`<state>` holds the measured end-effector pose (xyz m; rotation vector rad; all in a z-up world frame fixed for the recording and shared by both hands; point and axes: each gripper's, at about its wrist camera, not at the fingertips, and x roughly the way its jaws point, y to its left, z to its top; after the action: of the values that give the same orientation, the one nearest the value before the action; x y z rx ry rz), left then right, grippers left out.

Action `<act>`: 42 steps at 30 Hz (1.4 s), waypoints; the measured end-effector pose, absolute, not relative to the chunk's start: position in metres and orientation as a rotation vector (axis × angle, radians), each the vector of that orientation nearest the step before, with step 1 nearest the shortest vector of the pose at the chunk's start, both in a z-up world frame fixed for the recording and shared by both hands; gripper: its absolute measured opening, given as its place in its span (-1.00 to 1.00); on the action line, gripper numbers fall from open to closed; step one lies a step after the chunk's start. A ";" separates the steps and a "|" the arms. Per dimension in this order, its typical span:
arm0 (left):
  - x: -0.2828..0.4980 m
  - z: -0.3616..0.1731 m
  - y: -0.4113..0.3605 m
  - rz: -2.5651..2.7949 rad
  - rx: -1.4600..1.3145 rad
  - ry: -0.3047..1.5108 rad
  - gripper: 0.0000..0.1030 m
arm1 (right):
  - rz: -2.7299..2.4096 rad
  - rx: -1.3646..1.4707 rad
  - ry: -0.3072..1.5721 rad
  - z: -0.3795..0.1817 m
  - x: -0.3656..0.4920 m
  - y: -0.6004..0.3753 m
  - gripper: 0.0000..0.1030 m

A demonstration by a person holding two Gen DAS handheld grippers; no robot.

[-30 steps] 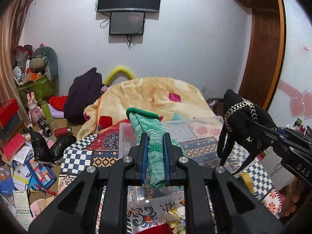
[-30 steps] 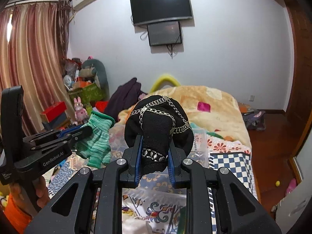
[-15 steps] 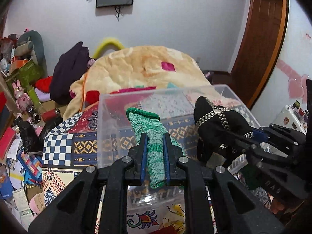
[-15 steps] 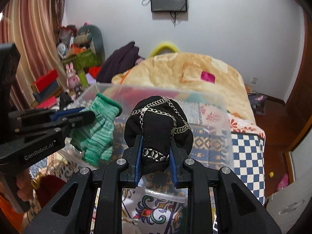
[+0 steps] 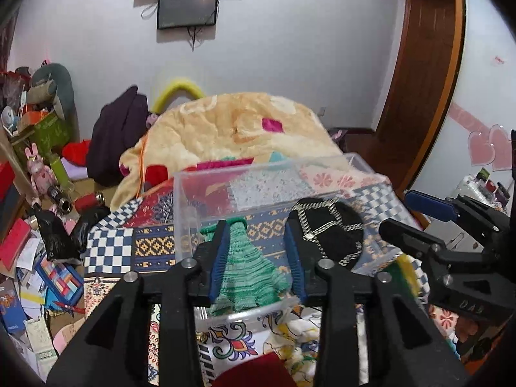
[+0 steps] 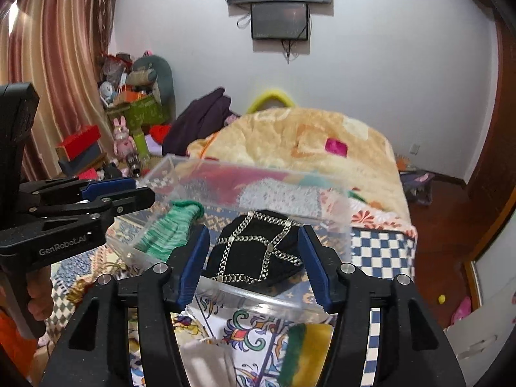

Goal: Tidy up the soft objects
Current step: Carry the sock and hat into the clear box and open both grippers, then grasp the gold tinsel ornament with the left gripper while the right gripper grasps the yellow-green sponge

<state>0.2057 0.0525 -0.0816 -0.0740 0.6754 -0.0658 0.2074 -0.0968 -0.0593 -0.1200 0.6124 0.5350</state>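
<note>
A clear plastic box (image 5: 193,206) (image 6: 322,206) stands on the patterned bedspread. A green knitted glove (image 5: 248,274) (image 6: 167,229) lies inside it at the left. A black hat with silver chains (image 5: 329,235) (image 6: 258,251) lies inside at the right. My left gripper (image 5: 256,261) is open just above the glove, its jaws apart on either side of it. My right gripper (image 6: 253,264) is open just above the hat, not touching it. Each gripper also shows in the other's view, the right (image 5: 451,225) and the left (image 6: 96,200).
A yellow-green sponge (image 6: 306,351) and white cloth (image 6: 206,361) lie on the bedspread in front of the box. A peach quilt (image 5: 238,132) covers the bed behind. Clutter, boxes and toys (image 5: 38,174) fill the floor at left. A wooden door (image 5: 425,80) stands right.
Both grippers moved down over the box and opened. The green glove and the black hat dropped into the box and lie there free.
</note>
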 end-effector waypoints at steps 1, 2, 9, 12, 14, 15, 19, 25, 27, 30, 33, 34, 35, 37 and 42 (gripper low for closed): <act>0.201 -0.077 0.052 -0.067 -0.076 0.664 -0.16 | 0.533 -0.109 0.600 -0.055 0.205 -0.100 0.07; 0.194 -0.071 0.053 -0.067 -0.077 0.644 -0.13 | 0.531 -0.101 0.589 -0.052 0.202 -0.102 0.09; 0.157 -0.051 0.058 -0.060 -0.068 0.567 0.17 | 0.499 -0.069 0.517 -0.038 0.180 -0.127 0.30; 0.143 -0.052 0.061 -0.055 -0.066 0.562 0.27 | 0.477 -0.076 0.510 -0.040 0.174 -0.134 0.32; 0.134 -0.057 0.064 -0.054 -0.067 0.570 0.31 | 0.468 -0.074 0.516 -0.044 0.171 -0.138 0.35; 0.131 -0.059 0.064 -0.053 -0.068 0.575 0.35 | 0.462 -0.072 0.522 -0.047 0.170 -0.140 0.38; 0.120 -0.076 0.070 -0.036 -0.072 0.614 0.40 | 0.445 -0.082 0.557 -0.061 0.170 -0.144 0.38; 0.113 -0.106 0.081 -0.011 -0.097 0.699 0.40 | 0.416 -0.093 0.651 -0.095 0.169 -0.154 0.38; 0.112 -0.116 0.085 -0.004 -0.107 0.727 0.40 | 0.400 -0.099 0.687 -0.107 0.171 -0.156 0.38; 0.110 -0.131 0.089 0.004 -0.125 0.761 0.40 | 0.396 -0.086 0.746 -0.125 0.175 -0.161 0.38; 0.107 -0.144 0.092 -0.005 -0.143 0.794 0.40 | 0.407 -0.076 0.786 -0.136 0.177 -0.164 0.38; 0.106 -0.147 0.091 -0.012 -0.150 0.802 0.40 | 0.420 -0.072 0.800 -0.139 0.178 -0.163 0.38; 0.104 -0.151 0.090 -0.021 -0.158 0.809 0.40 | 0.428 -0.068 0.805 -0.142 0.177 -0.162 0.37; 0.103 -0.156 0.089 -0.028 -0.164 0.820 0.39 | 0.439 -0.075 0.805 -0.144 0.175 -0.159 0.18; 0.103 -0.166 0.087 -0.063 -0.198 0.850 -0.03 | 0.459 -0.091 0.815 -0.148 0.174 -0.153 -0.39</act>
<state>0.1028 0.0871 -0.1655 -0.1982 0.8500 -0.0627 0.1737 -0.1530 -0.1479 -0.0906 0.8153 0.4585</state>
